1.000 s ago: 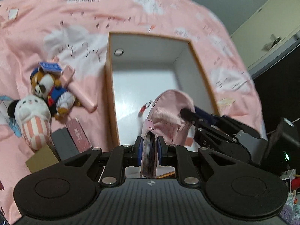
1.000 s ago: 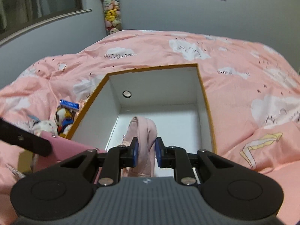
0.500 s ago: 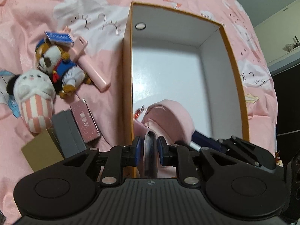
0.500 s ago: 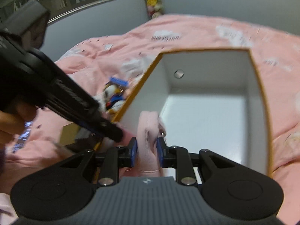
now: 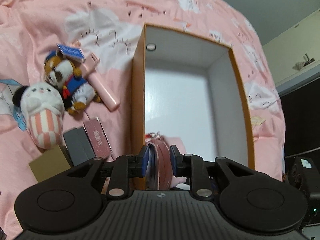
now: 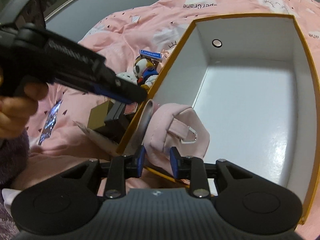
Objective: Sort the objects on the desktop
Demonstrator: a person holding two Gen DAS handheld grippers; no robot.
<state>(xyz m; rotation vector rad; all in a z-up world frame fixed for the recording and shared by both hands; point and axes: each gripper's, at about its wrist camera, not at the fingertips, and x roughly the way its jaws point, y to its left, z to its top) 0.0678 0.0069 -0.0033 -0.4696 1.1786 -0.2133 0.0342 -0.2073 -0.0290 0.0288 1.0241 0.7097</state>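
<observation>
A pink cap (image 6: 176, 118) lies in the near left corner of the white box with the orange rim (image 6: 200, 60), its grey-lined brim (image 6: 144, 124) leaning on the wall. My right gripper (image 6: 157, 161) has its jaws opening, with cap fabric loose between the blue pads. In the left wrist view the cap (image 5: 178, 142) and its brim stand between the opening jaws of my left gripper (image 5: 158, 160), with a gap at the right pad. The left gripper (image 6: 138, 98) also reaches in over the box's left wall (image 5: 138, 100).
On the pink bedspread left of the box lie a dog plush (image 5: 66, 80), a white plush (image 5: 42, 110), a pink stick (image 5: 100, 84), a grey box (image 5: 80, 142), a pink box (image 5: 98, 138) and a tan carton (image 5: 50, 164). A phone (image 6: 49, 124) lies nearer the person's hand (image 6: 16, 110).
Both pairs of jaws have spread from being shut on the cap. The cap has sunk into the box's near corner. The right view has tipped downward.
</observation>
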